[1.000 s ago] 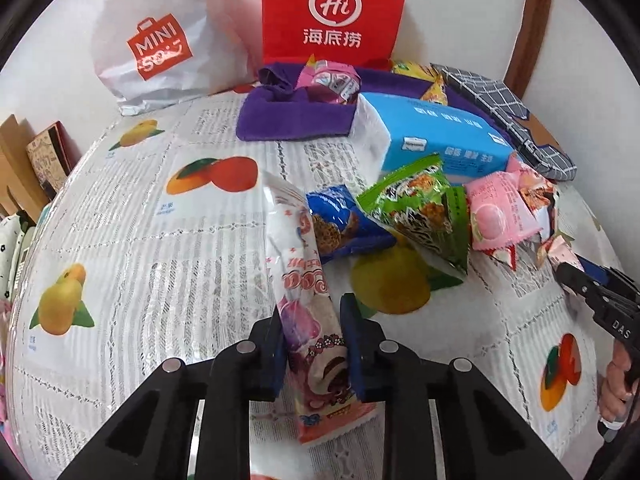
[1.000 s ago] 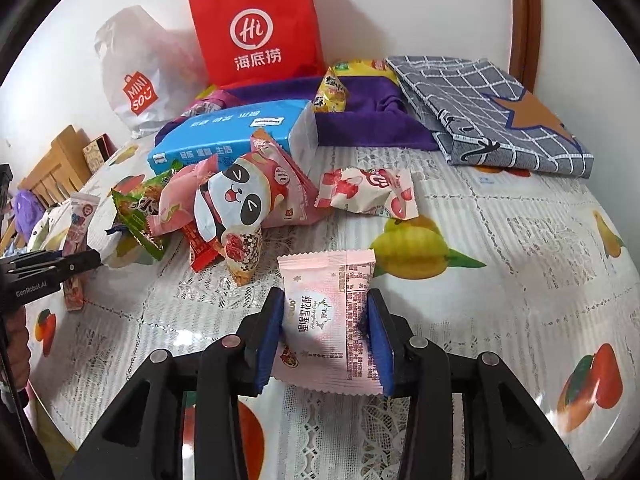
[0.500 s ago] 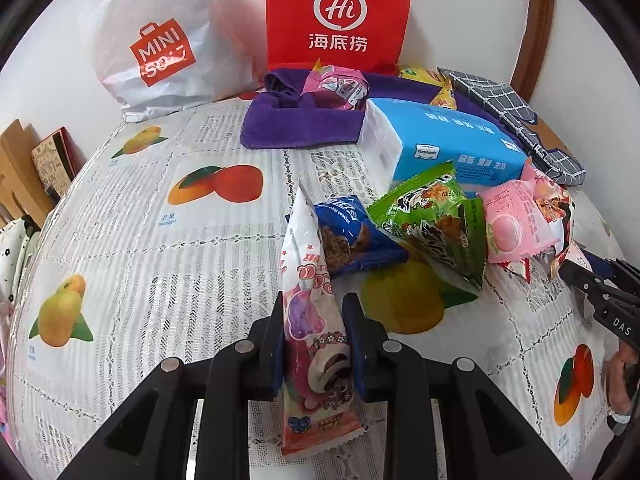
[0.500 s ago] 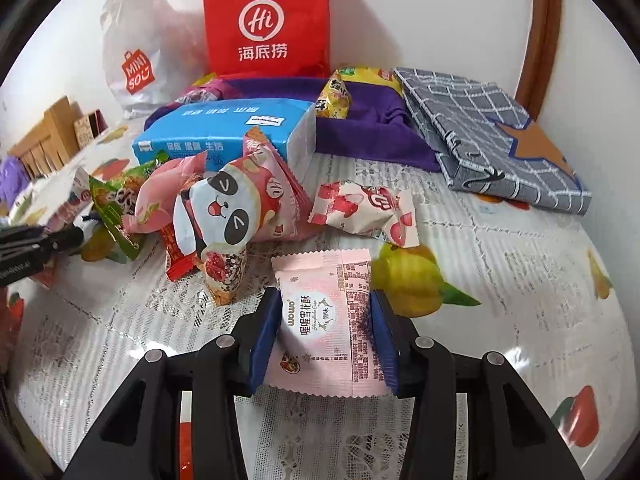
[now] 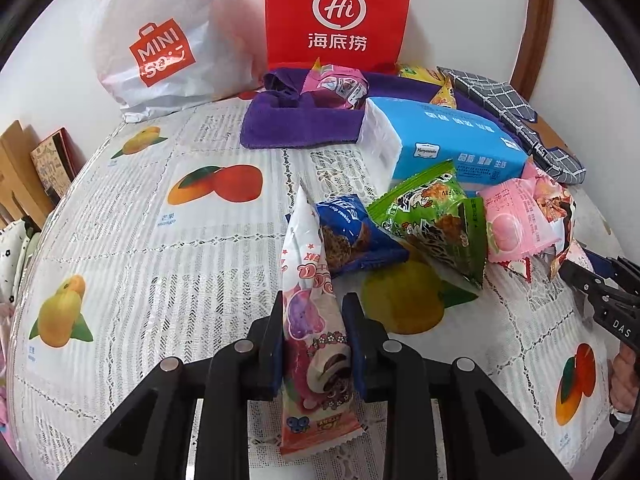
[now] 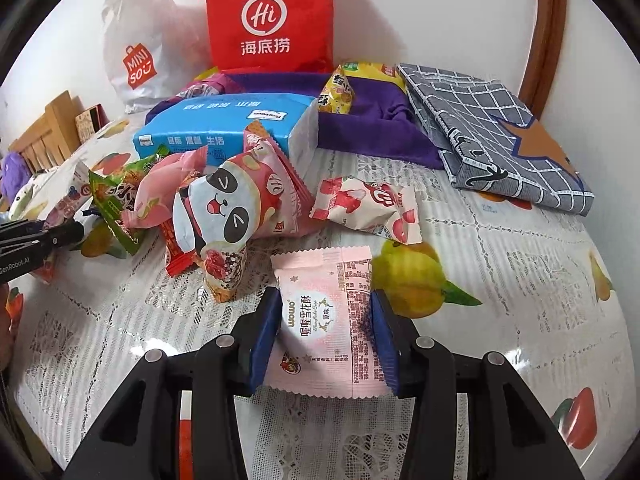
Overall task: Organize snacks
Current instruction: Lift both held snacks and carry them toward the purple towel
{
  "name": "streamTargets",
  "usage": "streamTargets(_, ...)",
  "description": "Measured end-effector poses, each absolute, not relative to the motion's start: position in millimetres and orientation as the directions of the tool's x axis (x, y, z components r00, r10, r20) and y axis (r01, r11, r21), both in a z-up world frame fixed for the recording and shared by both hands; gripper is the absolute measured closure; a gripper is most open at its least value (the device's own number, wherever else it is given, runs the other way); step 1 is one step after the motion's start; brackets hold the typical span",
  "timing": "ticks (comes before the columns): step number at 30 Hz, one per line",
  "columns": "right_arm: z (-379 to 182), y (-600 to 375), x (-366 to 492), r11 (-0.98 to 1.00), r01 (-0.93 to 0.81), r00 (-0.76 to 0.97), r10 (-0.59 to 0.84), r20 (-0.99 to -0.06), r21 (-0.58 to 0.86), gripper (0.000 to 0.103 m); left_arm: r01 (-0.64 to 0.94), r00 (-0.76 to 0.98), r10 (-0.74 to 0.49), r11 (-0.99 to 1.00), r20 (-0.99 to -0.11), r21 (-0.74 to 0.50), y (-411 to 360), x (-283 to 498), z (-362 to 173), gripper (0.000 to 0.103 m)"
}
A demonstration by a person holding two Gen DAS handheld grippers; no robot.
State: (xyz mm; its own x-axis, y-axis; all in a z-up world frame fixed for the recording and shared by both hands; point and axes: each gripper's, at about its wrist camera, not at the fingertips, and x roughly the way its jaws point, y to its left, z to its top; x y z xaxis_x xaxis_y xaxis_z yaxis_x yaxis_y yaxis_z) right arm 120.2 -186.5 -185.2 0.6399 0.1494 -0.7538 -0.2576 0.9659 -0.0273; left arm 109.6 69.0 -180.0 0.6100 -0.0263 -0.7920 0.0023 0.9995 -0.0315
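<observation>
Each fisheye camera sits just behind its hand-held gripper, looking forward and steeply down, close over the bench covered in a white lace-and-fruit-print cloth (image 5: 120,240). The left view looks from the near left, the right view from the near right. Both share the far red paper bag (image 5: 338,12) (image 6: 270,16), the blue rectangular tissue pack (image 5: 452,142) (image 6: 224,124) and the central snack pile.
</observation>
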Motion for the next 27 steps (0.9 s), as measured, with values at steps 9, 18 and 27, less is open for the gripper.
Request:
streamTargets(9, -185.7, -189.8, 120.4, 0.967, -0.256, 0.635, 0.167, -0.754, -0.002, 0.057, 0.002, 0.61, -0.028, 0.999, -0.792, -0.034, 69.3, 109.4, -180.2, 0.077)
streamTargets(18, -185.4, -190.9, 120.5, 0.966, -0.258, 0.633, 0.174, -0.754, 0.006, 0.057, 0.003, 0.609, -0.024, 1.0, -0.793, -0.028, 68.8, 109.4, -180.1, 0.078)
streamTargets(27, -184.9, -190.6, 119.2, 0.966, -0.258, 0.639, 0.181, -0.747, 0.013, 0.057, 0.002, 0.61, -0.035, 0.999, -0.791, -0.043, 71.2, 107.7, -178.0, 0.081)
